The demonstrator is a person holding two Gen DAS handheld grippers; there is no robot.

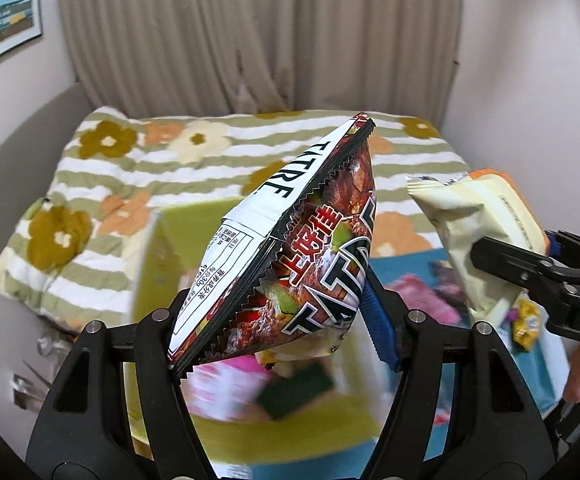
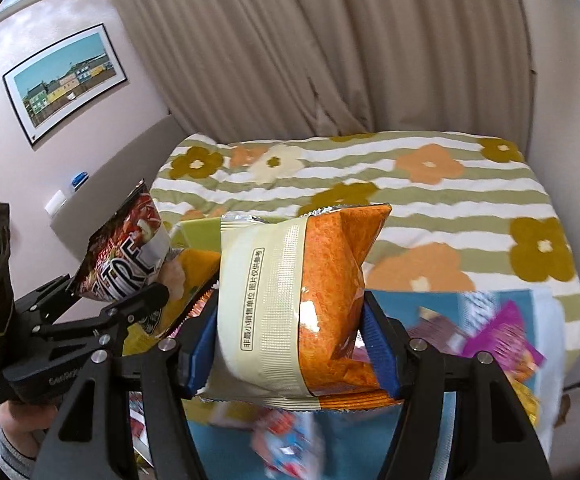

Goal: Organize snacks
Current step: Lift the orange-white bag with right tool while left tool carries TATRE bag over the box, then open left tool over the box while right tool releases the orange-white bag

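Note:
My left gripper [image 1: 277,312] is shut on a dark red snack bag with big white letters [image 1: 290,248], held up in the air with its sealed edge toward the camera. In the right wrist view the same bag [image 2: 125,248] and left gripper [image 2: 113,292] hang at the left. My right gripper [image 2: 290,344] is shut on an orange and cream snack bag [image 2: 302,292], its blue pads [image 2: 374,344] pressing both sides. From the left wrist view that bag [image 1: 478,232] and the right gripper [image 1: 510,248] are close by on the right. Both bags hang above the boxes.
A green box [image 1: 177,232] with blurred snack packs inside lies below the left gripper. A blue tray [image 2: 410,304] holds several packs, one purple [image 2: 502,336]. Behind them are a flowered striped blanket [image 2: 410,184] and beige curtains [image 2: 290,60]. A person's hand [image 2: 21,412] grips the left handle.

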